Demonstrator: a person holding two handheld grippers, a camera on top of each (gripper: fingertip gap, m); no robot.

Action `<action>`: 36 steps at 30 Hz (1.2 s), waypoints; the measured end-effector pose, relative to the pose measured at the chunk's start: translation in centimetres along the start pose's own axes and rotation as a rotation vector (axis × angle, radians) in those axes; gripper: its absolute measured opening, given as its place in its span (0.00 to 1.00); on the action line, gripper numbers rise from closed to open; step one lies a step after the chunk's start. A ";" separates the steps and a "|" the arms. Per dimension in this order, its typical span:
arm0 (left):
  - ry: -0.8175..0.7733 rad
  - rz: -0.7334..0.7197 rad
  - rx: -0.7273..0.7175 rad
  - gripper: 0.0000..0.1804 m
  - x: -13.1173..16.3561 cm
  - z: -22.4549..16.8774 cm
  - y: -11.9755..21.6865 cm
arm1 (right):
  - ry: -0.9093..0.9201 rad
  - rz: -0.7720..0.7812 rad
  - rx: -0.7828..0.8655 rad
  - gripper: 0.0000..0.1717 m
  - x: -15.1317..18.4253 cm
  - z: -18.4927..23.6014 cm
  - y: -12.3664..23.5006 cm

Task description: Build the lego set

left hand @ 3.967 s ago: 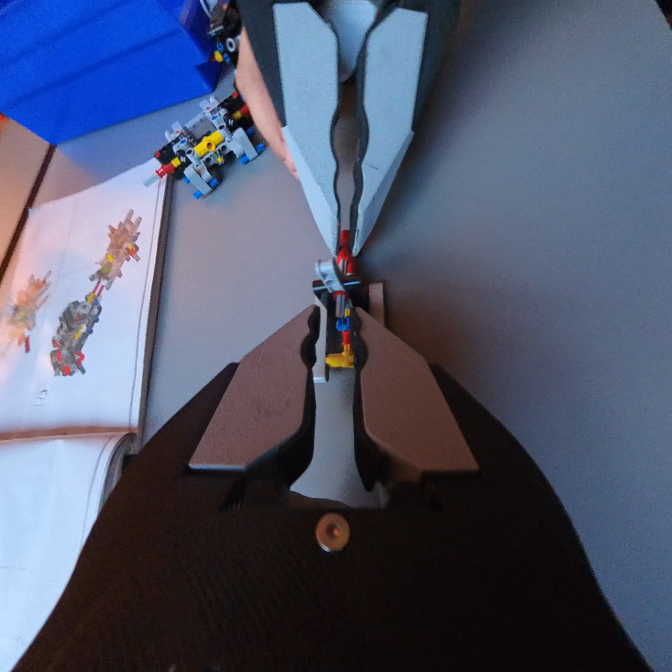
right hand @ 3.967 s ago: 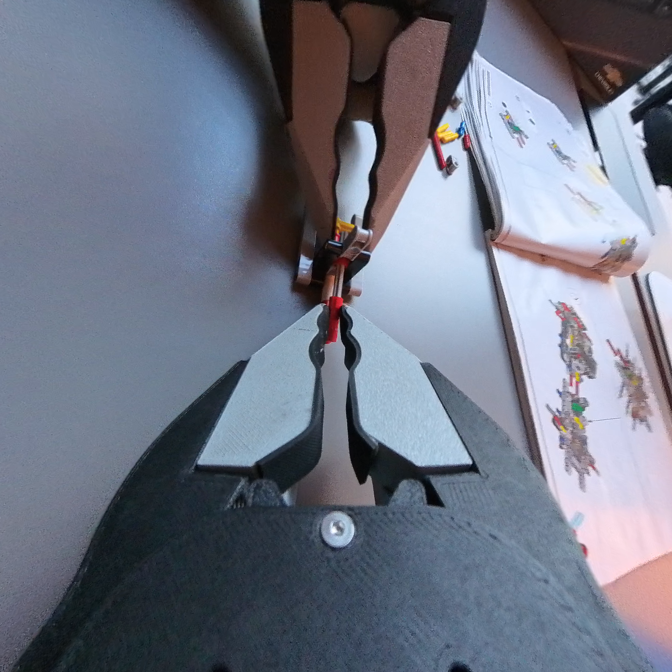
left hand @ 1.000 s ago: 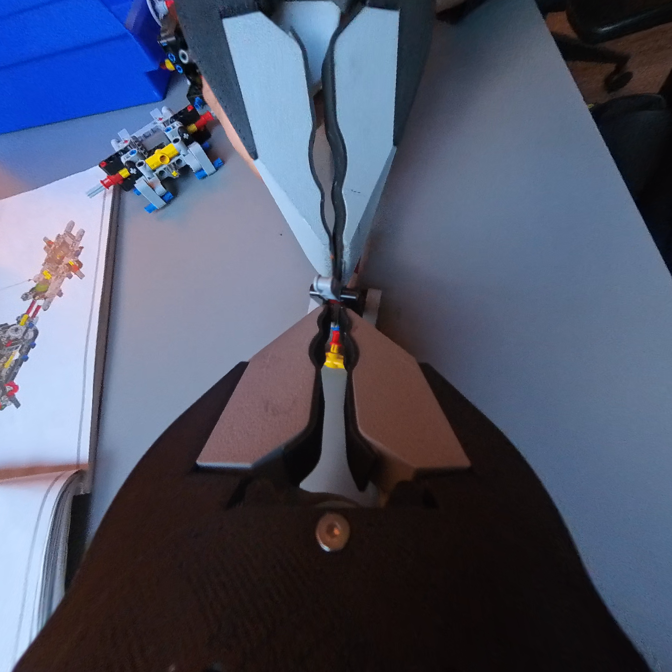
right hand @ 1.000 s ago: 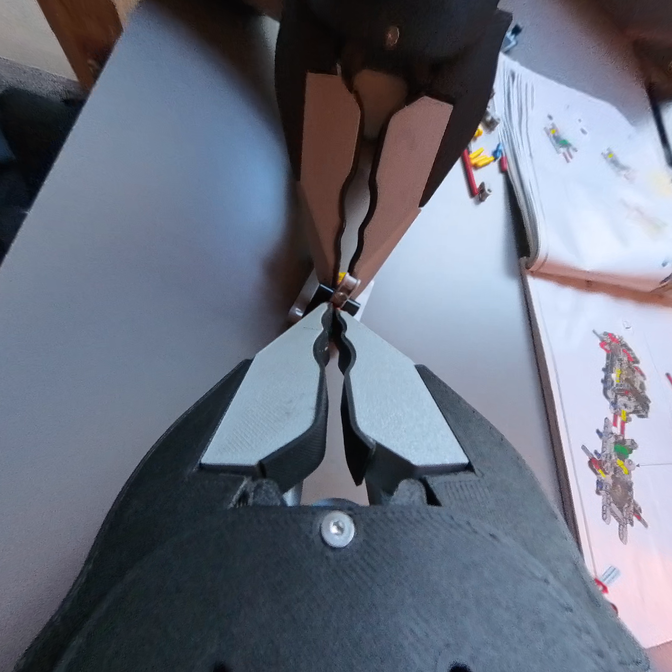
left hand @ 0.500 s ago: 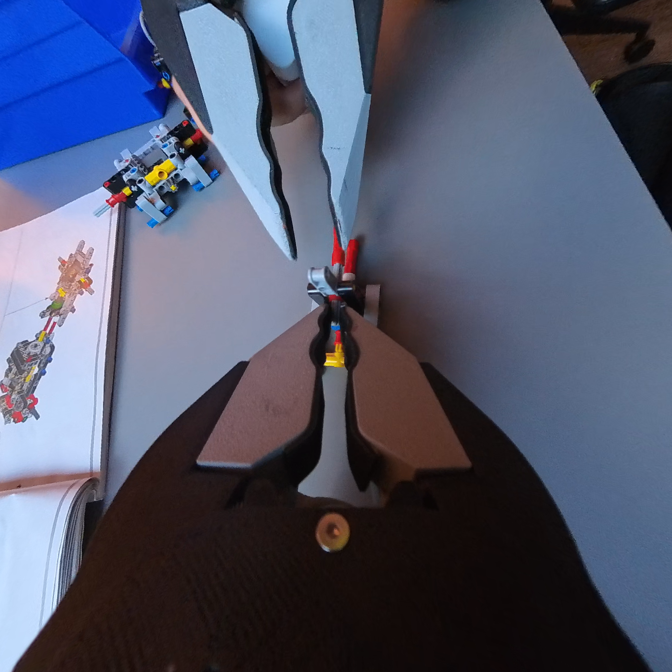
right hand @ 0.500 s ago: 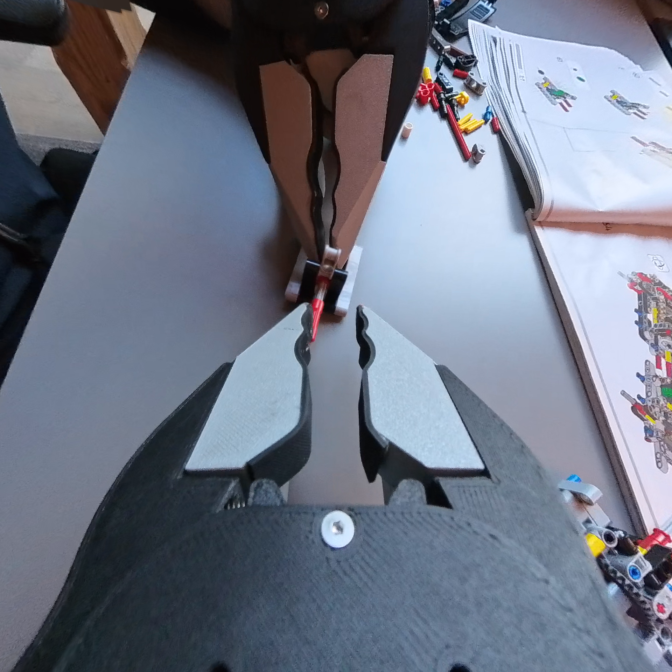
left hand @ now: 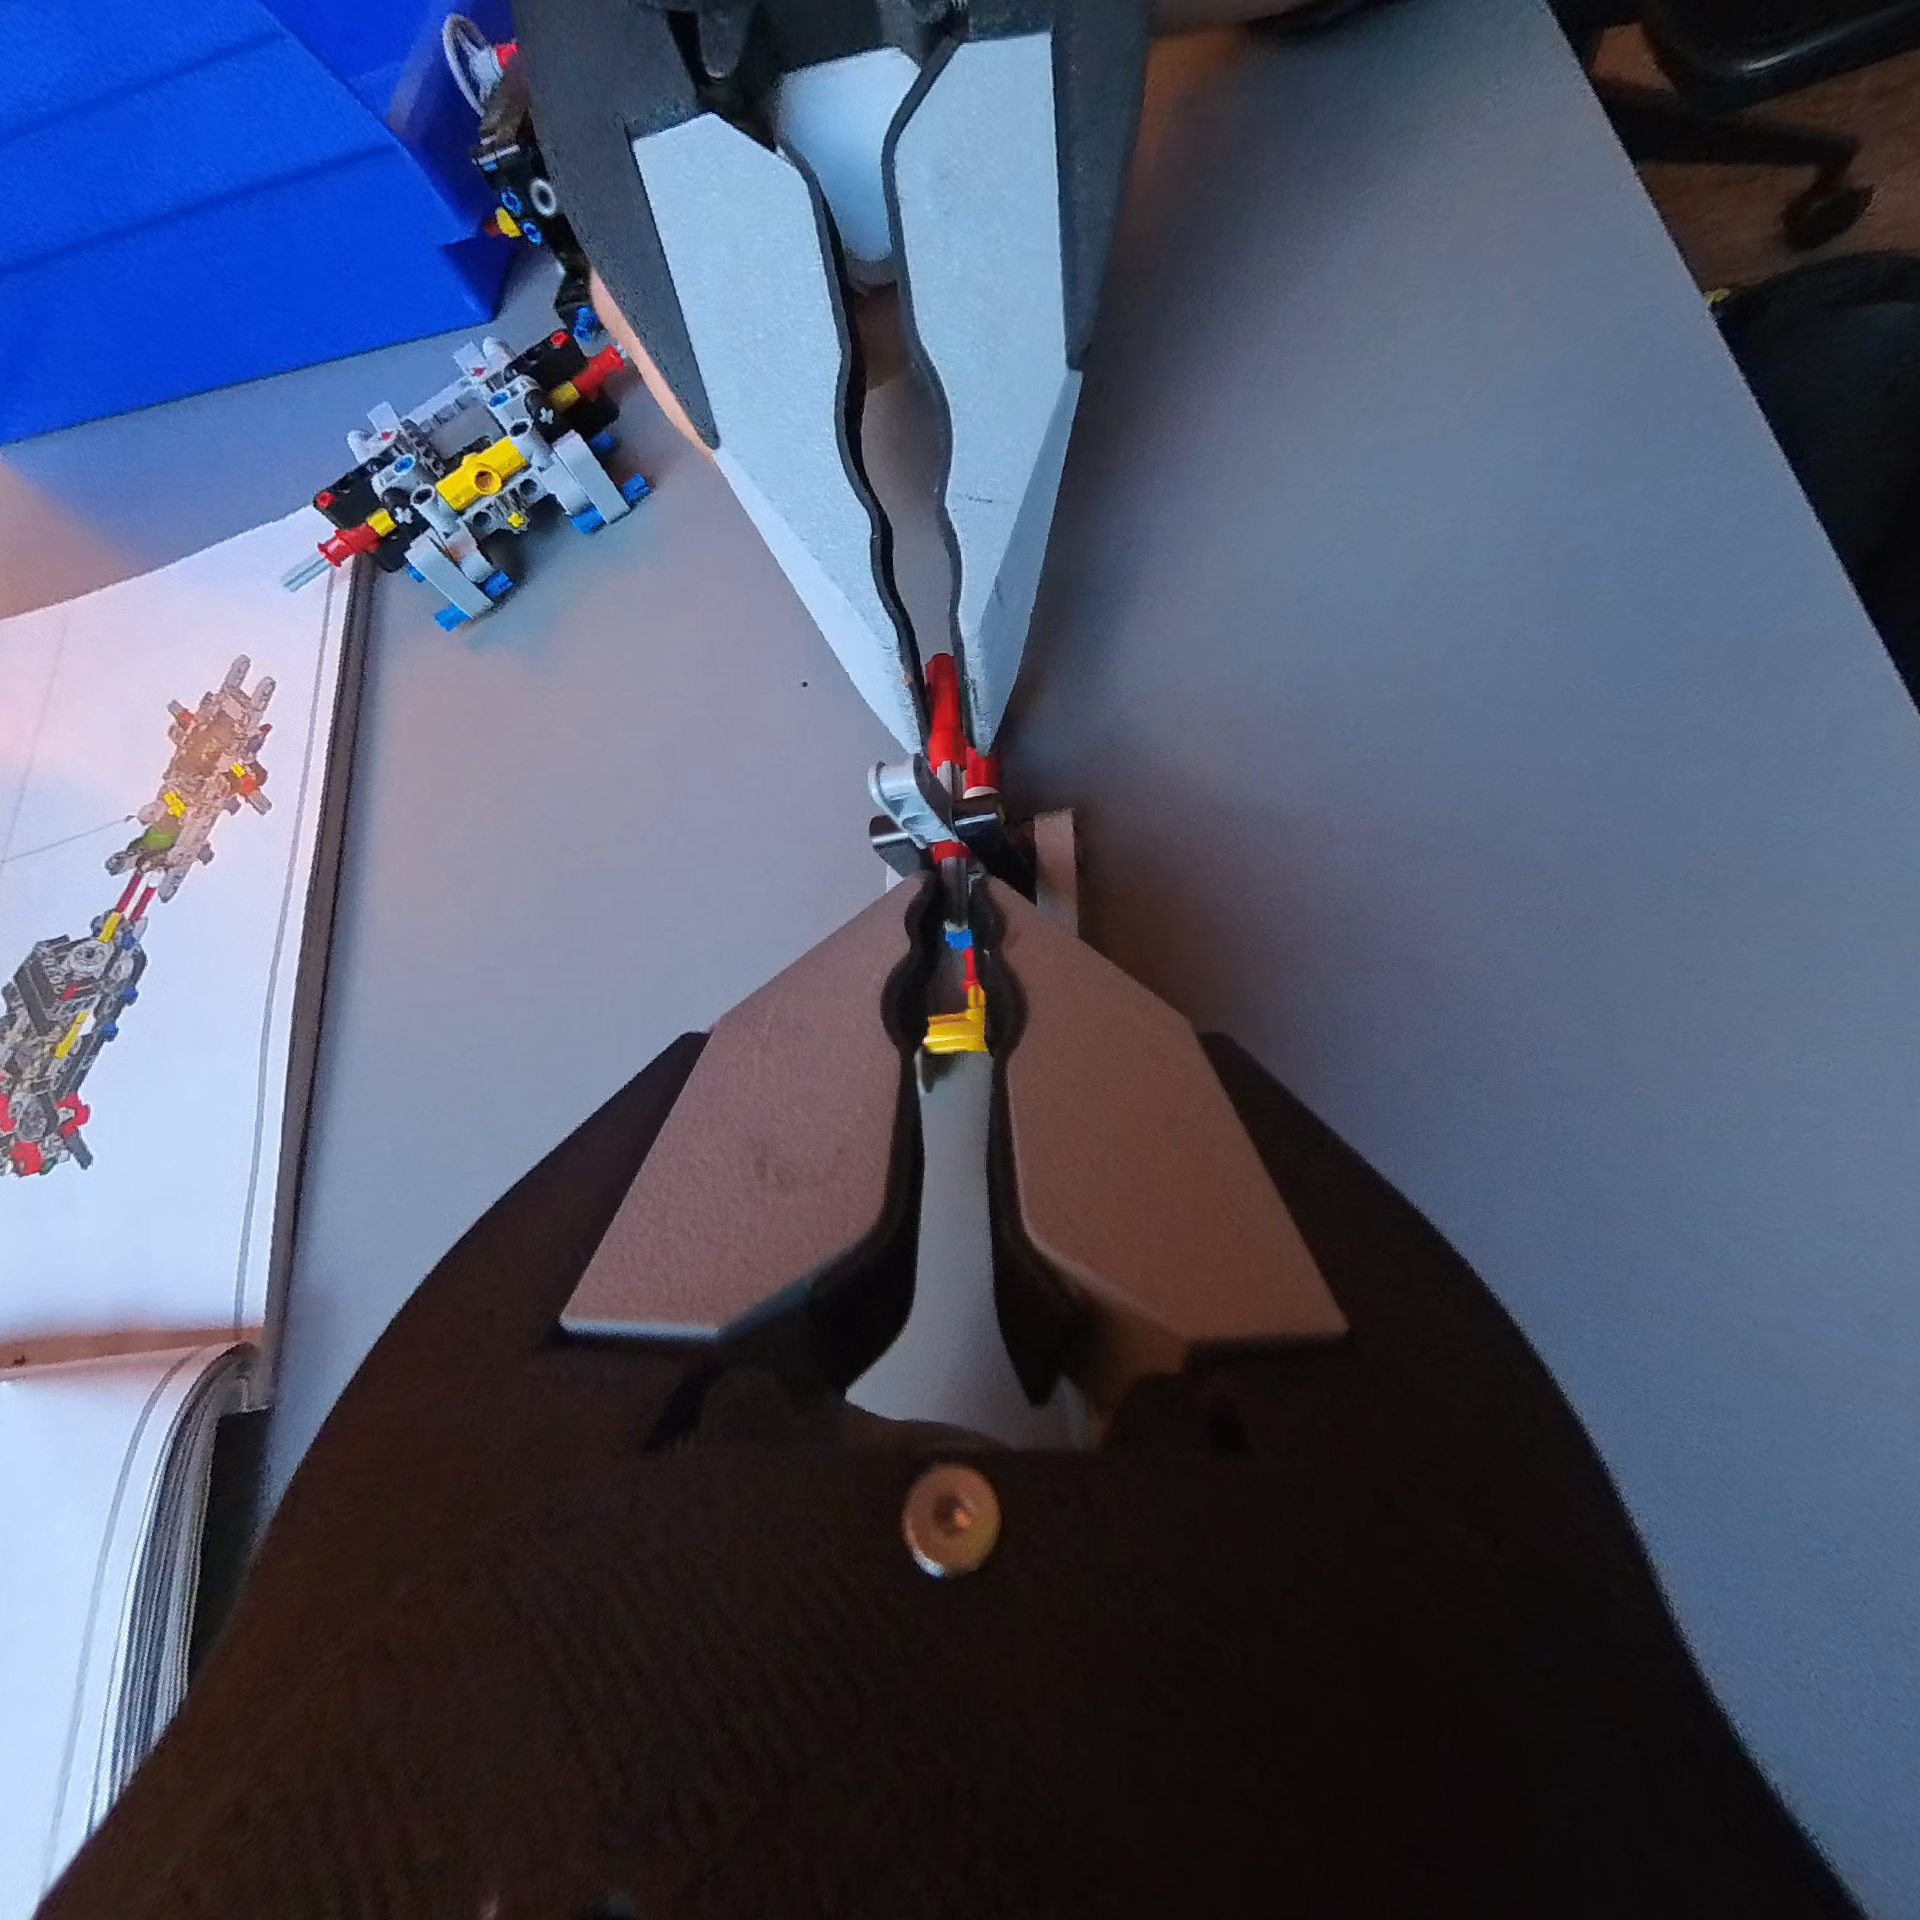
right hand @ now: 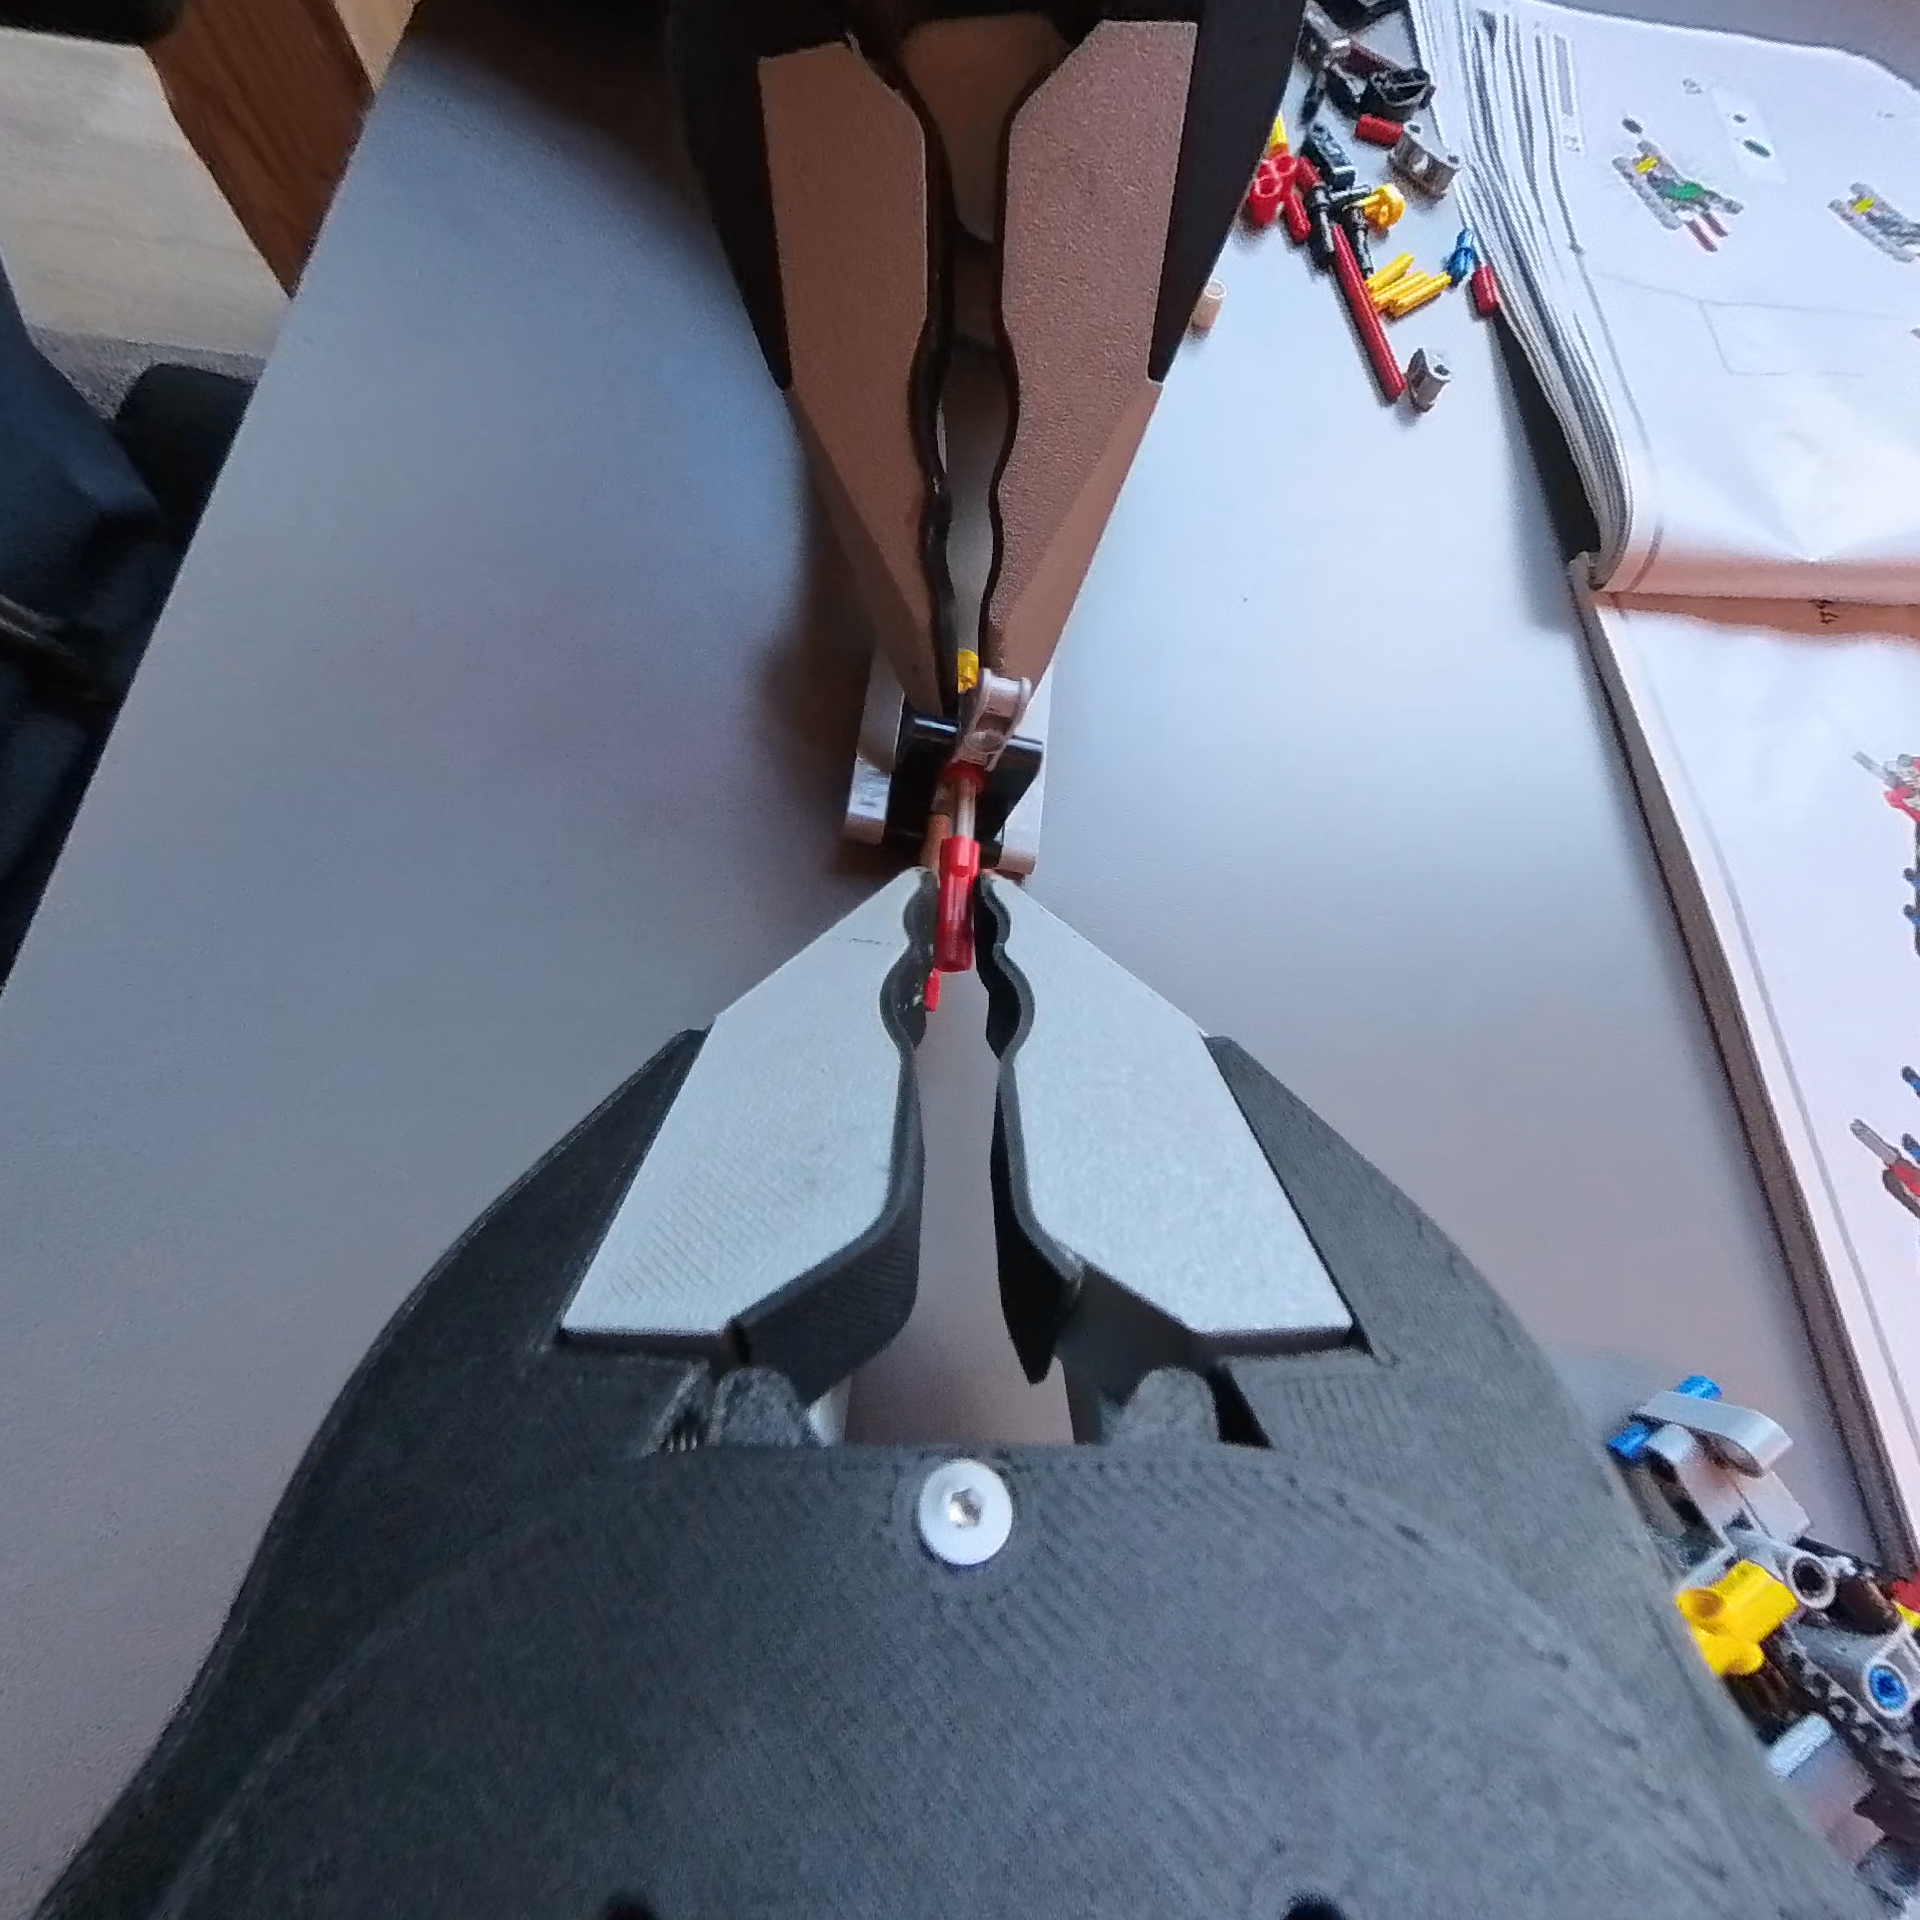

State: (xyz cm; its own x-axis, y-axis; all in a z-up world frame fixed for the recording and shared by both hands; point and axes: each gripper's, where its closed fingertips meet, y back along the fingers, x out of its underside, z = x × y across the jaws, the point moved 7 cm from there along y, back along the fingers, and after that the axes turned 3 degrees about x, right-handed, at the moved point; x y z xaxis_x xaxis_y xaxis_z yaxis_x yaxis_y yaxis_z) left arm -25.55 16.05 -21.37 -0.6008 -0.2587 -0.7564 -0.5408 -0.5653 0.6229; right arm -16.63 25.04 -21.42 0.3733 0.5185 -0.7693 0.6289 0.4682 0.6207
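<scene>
The left gripper is clenched on a small brick assembly standing on the grey desk. Directly opposite, the right gripper pinches the assembly's red axle pin, fingertips almost meeting the left's.

right gripper grey pads clamp red pin | pin on small brick assembly | left gripper opposite, grips assembly | grey table | open manual right
</scene>
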 end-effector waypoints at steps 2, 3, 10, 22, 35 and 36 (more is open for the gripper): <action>0.007 0.001 0.003 0.00 0.0 0.0 0.0 | 0.015 0.001 0.008 0.02 0.0 0.0 0.0; 0.014 0.004 0.003 0.00 0.0 0.1 0.0 | 0.019 -0.001 0.011 0.02 0.0 0.0 0.0; 0.068 0.029 -0.002 0.00 0.0 0.4 0.1 | 0.103 0.029 0.079 0.02 -0.3 0.1 -0.2; 0.135 -0.009 0.045 0.00 -0.3 0.6 0.1 | 0.148 0.141 0.081 0.02 -0.3 0.1 -0.8; 0.124 0.020 0.034 0.00 -0.3 0.6 0.3 | 0.141 0.142 0.083 0.02 -0.7 0.1 -1.2; 0.126 0.020 0.034 0.00 -0.3 0.6 0.3 | 0.138 0.143 0.082 0.02 -0.7 0.1 -1.2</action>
State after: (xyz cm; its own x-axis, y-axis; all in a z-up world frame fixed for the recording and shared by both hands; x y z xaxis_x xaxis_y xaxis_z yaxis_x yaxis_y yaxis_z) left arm -25.88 16.43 -20.84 -0.5342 -0.3670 -0.7615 -0.5500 -0.5331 0.6428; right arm -17.61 24.04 -21.63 0.3689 0.6714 -0.6428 0.6319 0.3259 0.7032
